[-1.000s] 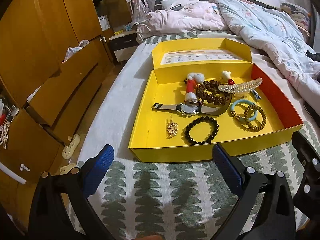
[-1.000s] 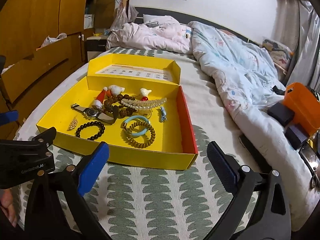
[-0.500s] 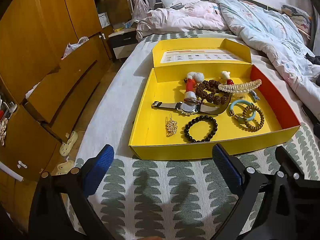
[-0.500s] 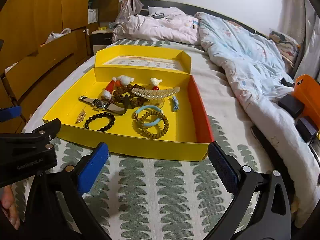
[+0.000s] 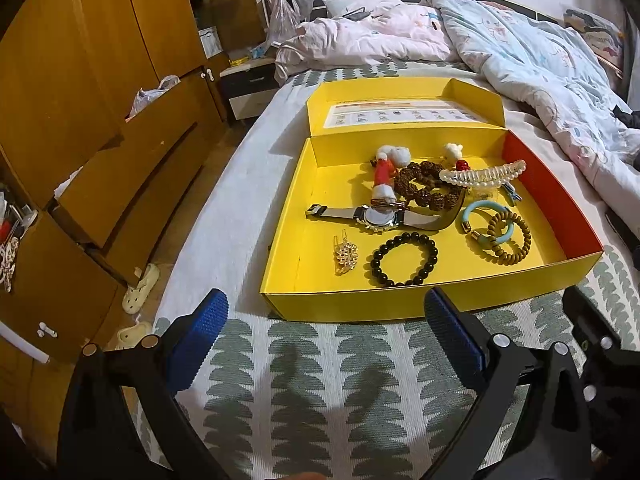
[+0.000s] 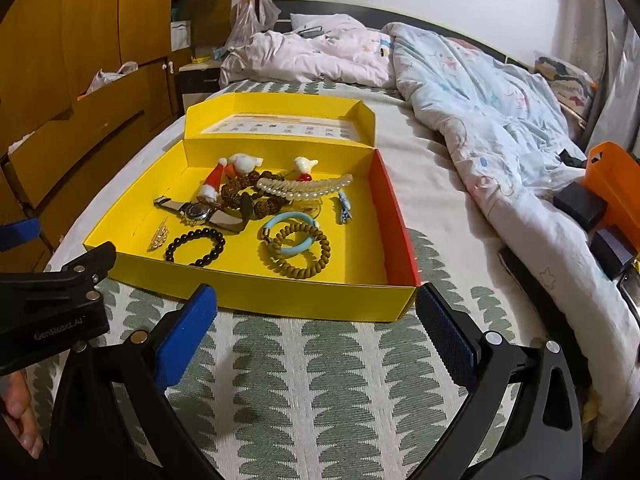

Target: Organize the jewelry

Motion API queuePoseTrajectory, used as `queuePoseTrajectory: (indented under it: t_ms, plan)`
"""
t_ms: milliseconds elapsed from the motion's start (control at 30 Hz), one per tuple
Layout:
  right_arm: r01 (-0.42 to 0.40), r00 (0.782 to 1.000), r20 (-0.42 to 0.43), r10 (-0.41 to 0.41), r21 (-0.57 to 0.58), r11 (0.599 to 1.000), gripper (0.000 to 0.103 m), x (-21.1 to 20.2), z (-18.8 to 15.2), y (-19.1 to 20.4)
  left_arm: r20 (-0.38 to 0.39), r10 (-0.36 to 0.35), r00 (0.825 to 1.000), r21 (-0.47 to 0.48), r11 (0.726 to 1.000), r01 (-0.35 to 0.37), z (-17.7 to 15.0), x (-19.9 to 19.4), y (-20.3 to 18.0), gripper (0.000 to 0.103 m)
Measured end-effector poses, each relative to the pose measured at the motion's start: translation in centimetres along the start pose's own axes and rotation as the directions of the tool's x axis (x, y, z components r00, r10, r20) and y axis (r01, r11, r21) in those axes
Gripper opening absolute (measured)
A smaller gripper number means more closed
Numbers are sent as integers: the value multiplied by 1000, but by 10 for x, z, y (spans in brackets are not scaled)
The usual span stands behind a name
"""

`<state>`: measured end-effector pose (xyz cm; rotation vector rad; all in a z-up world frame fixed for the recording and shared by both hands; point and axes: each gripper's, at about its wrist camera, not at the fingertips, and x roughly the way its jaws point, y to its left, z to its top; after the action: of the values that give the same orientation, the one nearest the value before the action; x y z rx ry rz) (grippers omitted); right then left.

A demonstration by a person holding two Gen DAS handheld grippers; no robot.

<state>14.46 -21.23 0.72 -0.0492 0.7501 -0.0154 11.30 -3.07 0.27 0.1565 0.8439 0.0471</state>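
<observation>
1. Box (image 5: 288, 240): it lies open on the bed (image 5: 320, 380). All the jewelry sits inside, bunched toward the far right.
2. Left gripper (image 5: 326, 338) and right gripper (image 6: 316, 328): both spread wide, empty, short of the near wall. Come in from above, one piece at a time.
3. Watch (image 5: 376, 216): its strap runs under the brown beads (image 5: 428, 190). Lift loose pieces such as the black bracelet (image 5: 404, 258) clear of it.
4. Only the right view shows an orange bin (image 6: 616, 184); only the left shows the slippers (image 5: 140, 288).

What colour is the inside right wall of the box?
Red, unlike the yellow rest; clearest in the right wrist view.
</observation>
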Motion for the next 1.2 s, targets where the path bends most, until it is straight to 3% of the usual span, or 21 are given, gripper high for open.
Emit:
queuePoseTrajectory:
  t_ms: [1200]
  plan:
    - [7,1000,-23,-6,38,999,99,6,3,-18,33,26,999,-1,1000,-26,0,-8,-1,97]
